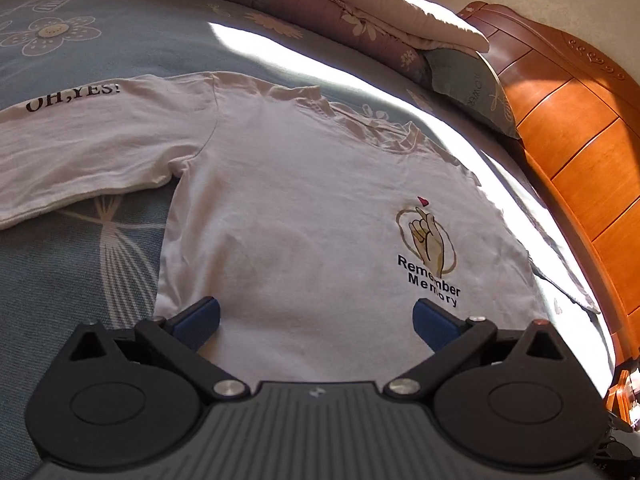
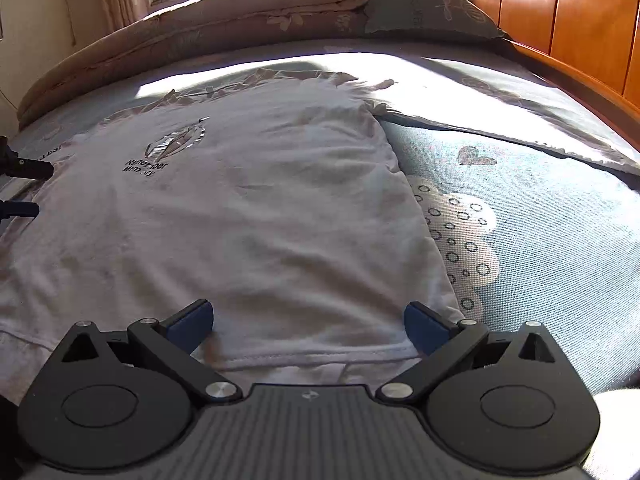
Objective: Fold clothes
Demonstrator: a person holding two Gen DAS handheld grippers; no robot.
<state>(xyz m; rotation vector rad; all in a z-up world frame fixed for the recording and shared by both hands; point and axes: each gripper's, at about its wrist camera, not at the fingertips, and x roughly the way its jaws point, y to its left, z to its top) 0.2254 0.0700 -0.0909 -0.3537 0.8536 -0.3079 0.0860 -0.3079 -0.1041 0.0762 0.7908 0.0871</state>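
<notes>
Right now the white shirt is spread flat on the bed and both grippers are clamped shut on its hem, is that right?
Not quite. The white shirt is spread flat on the bed, but both grippers are open, not clamped. The left wrist view shows the left gripper with its fingers wide apart above the cloth, and the right wrist view shows the same for the right gripper over the hem.

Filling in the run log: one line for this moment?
white T-shirt flat on bed | left gripper open | right gripper open at hem | nothing held

The left claw (image 1: pixel 316 322) hangs wide open over a white shirt (image 1: pixel 280 208); its sleeve (image 1: pixel 92 152) lies spread on the bedsheet (image 1: pixel 80 264).
</notes>
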